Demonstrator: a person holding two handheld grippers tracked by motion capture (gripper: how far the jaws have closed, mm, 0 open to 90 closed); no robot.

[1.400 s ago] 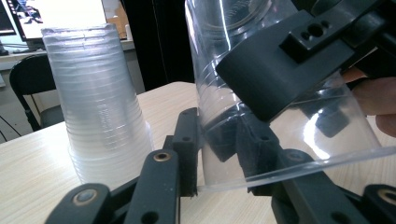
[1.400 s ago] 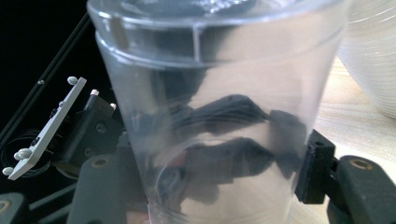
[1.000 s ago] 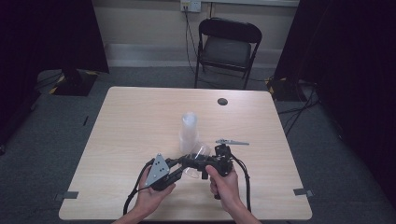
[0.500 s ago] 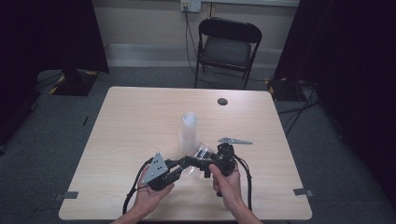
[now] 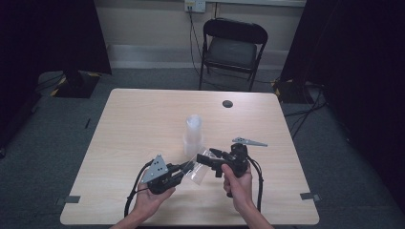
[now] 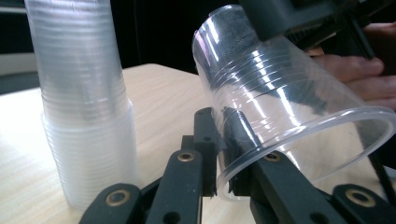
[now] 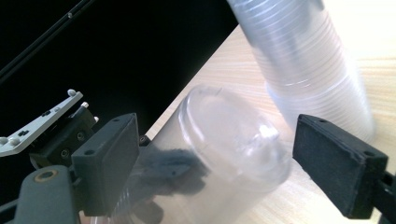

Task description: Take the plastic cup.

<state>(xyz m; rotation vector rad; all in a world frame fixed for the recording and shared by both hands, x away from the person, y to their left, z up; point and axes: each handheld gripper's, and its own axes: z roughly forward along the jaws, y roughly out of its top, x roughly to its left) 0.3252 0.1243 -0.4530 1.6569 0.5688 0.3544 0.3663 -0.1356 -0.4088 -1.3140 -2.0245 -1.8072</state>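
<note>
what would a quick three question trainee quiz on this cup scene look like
1. True or false: the left gripper pinches the rim of the clear cup.
2. The right gripper has its jaws: A open on either side of the cup's base, B shut on the cup stack, C resting flat on the table.
3. What stands upright on the table just beyond the held cup?

Key: 1 true. 2 A. 3 the cup stack.
</note>
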